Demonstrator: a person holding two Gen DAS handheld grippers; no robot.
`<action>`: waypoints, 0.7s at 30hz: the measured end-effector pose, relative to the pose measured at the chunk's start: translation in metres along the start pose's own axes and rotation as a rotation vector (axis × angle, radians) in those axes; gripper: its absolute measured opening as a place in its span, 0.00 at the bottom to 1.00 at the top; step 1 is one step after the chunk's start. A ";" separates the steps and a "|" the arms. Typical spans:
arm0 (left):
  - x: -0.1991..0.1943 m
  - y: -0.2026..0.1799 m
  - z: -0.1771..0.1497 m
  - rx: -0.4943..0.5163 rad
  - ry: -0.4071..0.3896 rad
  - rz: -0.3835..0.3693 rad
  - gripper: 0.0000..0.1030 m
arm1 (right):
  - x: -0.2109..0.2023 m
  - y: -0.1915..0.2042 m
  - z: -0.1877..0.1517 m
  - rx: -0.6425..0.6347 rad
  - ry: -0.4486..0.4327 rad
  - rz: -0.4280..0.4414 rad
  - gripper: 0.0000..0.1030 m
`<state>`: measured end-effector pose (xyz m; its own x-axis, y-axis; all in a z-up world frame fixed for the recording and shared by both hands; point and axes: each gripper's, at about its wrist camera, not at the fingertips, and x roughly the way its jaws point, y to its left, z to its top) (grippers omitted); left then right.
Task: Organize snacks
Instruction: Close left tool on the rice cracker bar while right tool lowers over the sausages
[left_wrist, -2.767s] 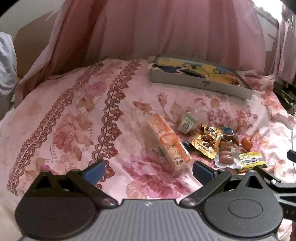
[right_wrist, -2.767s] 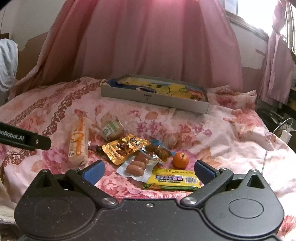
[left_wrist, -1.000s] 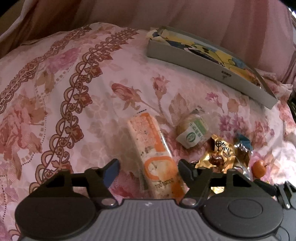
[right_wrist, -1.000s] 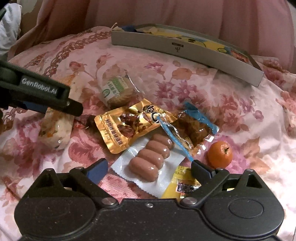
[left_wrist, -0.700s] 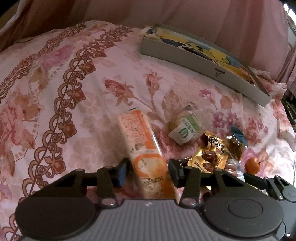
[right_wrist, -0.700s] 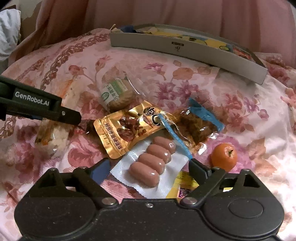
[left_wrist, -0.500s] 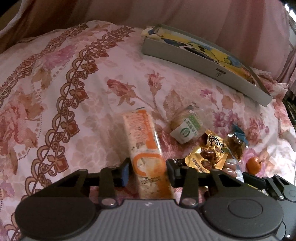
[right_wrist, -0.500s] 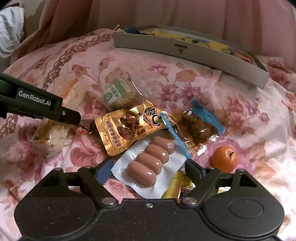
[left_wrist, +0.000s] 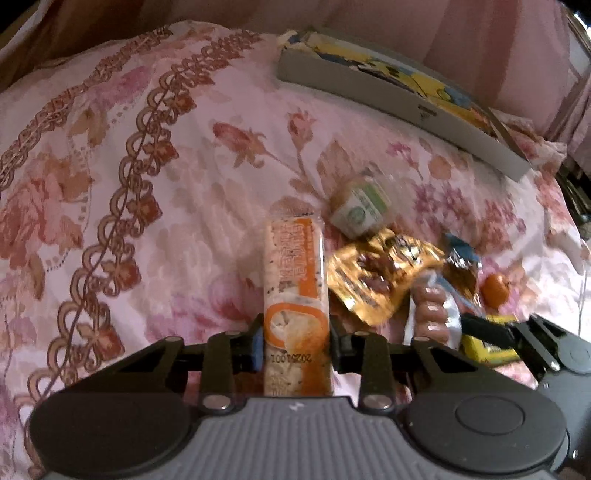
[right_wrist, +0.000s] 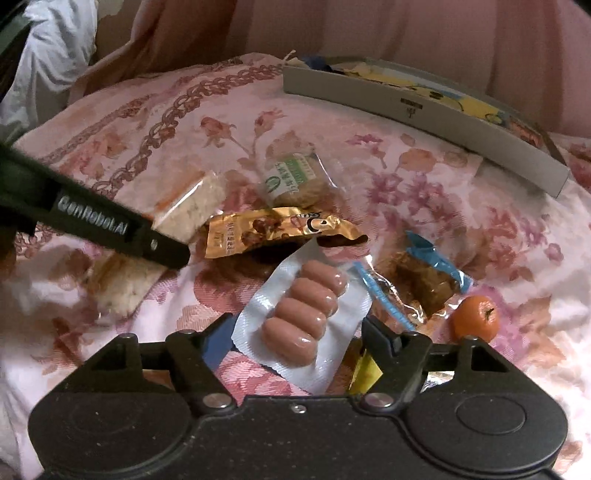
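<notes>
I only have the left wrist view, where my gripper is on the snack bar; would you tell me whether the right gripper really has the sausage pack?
Observer: It looks so. In the right wrist view the right gripper has both fingers against opposite edges of the sausage pack, which is tilted up off the bedspread.
Operator: Thank you. Is anything caught under that pack?
Observer: A yellow packet shows just beneath its right edge, beside the finger; I cannot tell whether it is pinched.
Operator: And what lies beyond the bedspread on the far left?
Observer: A bundle of white cloth sits there, against the pink curtain.
</notes>
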<state>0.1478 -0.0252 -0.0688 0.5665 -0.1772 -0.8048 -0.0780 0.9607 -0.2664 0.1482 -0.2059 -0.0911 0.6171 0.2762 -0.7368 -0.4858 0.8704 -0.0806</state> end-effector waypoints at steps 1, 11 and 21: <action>0.000 -0.001 0.000 0.003 0.003 -0.001 0.35 | 0.001 0.000 0.000 0.009 0.000 0.003 0.77; 0.004 -0.001 0.000 0.000 0.018 0.002 0.35 | 0.013 -0.008 0.007 0.111 0.018 0.032 0.84; 0.005 0.000 -0.001 0.002 0.015 0.002 0.35 | 0.018 -0.006 0.016 0.264 0.077 0.036 0.87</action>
<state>0.1499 -0.0260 -0.0728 0.5542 -0.1781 -0.8131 -0.0776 0.9615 -0.2635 0.1726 -0.1995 -0.0933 0.5488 0.2854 -0.7857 -0.3216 0.9397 0.1168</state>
